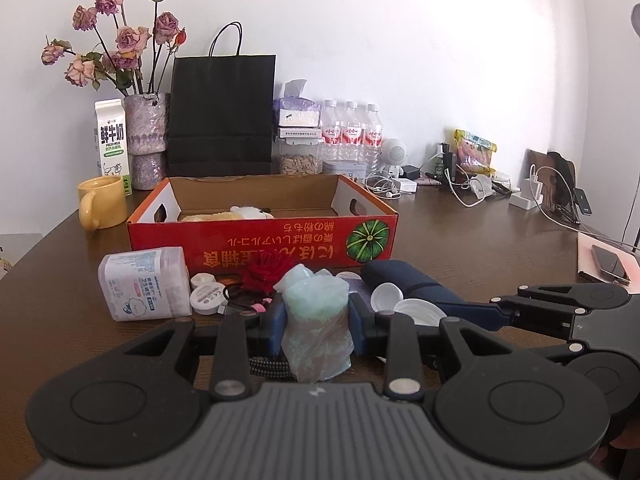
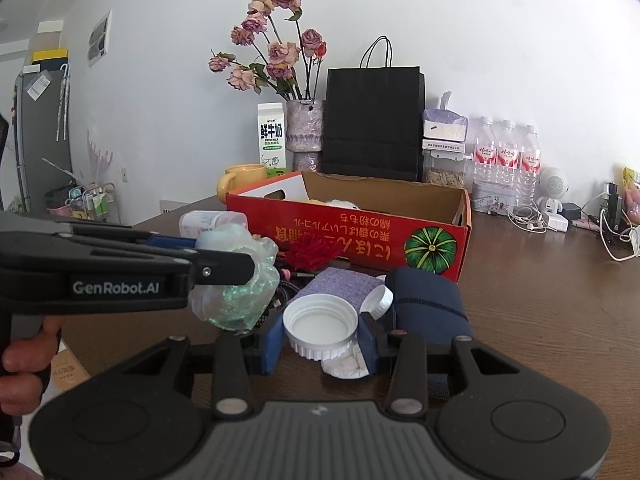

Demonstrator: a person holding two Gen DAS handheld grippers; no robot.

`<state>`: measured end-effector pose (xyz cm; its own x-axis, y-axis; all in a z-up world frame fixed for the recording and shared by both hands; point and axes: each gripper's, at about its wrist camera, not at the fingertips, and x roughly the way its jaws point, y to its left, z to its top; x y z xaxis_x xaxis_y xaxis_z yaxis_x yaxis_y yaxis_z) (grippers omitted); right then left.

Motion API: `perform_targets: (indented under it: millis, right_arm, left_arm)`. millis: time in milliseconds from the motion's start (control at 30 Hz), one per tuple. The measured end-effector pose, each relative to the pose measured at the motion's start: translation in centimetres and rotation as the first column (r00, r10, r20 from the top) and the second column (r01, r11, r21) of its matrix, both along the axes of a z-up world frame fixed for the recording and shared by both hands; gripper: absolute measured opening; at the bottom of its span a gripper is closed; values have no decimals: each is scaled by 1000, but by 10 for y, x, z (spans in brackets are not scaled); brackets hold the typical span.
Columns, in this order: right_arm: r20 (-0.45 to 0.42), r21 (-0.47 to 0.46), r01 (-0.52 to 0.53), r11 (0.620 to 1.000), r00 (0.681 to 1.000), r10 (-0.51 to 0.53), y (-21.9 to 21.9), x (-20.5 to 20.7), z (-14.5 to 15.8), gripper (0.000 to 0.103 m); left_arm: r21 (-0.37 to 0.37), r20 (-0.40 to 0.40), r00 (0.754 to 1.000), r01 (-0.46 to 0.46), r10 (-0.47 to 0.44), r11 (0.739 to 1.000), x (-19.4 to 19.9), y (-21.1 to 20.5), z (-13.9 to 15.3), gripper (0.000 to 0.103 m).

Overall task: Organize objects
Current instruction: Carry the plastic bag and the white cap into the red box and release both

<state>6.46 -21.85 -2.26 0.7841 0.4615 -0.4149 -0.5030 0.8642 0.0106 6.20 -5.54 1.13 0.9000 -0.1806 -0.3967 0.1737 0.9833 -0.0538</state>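
A: What was the left claw (image 1: 316,322) doing?

B: It was pinching a crumpled pale green plastic bag (image 1: 316,312) between its two blue pads. The bag bulged above and below the pads and sat clear of the bench (image 1: 480,248).

A: And the right claw (image 2: 320,338)?

B: It was clamped on a white plastic lid (image 2: 320,326), hollow side facing up. A bit of white cloth (image 2: 344,366) hung just under the lid between the same pads; I could not tell whether it was gripped too.

A: Where were the two relative to each other?

B: Side by side. From the right wrist view, the left claw reached in from the left edge, with a hand (image 2: 24,360) wrapped around its grip.

A: What lay in front of them?

B: A red cardboard box (image 1: 262,236) with a green pumpkin printed on its front, open at the top, with something pale and soft inside. Just before the box sat a loose heap: a red fabric rose (image 1: 264,274), a white tub on its side (image 1: 146,286), a small round tin (image 1: 206,300), a smaller white cap (image 2: 378,300), a purple woven cloth (image 2: 338,284) and a rolled dark blue pouch (image 2: 428,300).

A: Behind the box?

B: A yellow mug (image 1: 100,202), a milk carton (image 1: 112,140), a vase of dried roses (image 1: 148,140), a black paper bag (image 1: 222,116) and three water bottles (image 1: 352,132) against the wall.
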Motion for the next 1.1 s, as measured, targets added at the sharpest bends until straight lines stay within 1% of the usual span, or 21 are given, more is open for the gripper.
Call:
perform_targets:
  millis: [300, 600, 700, 833, 1100]
  right_arm:
    - [24, -5, -8, 1000, 1000, 9, 12, 27, 13, 39]
    - [76, -6, -3, 1000, 997, 4, 22, 70, 30, 39]
    - [101, -16, -1, 1000, 995, 3, 26, 87, 38, 39]
    - [139, -58, 3, 998, 990, 5, 34, 112, 48, 39]
    - [148, -98, 3, 995, 989, 12, 46, 167, 56, 39]
  left_arm:
    - [-12, 19, 1000, -18, 18, 1000, 21, 13, 10, 33]
    - [-9, 75, 996, -46, 47, 999, 56, 21, 28, 33]
    - [-5, 97, 993, -61, 62, 998, 72, 21, 34, 33]
    - [-4, 109, 990, -86, 86, 996, 97, 23, 42, 33]
    - [-13, 108, 986, -128, 129, 992, 154, 24, 52, 33]
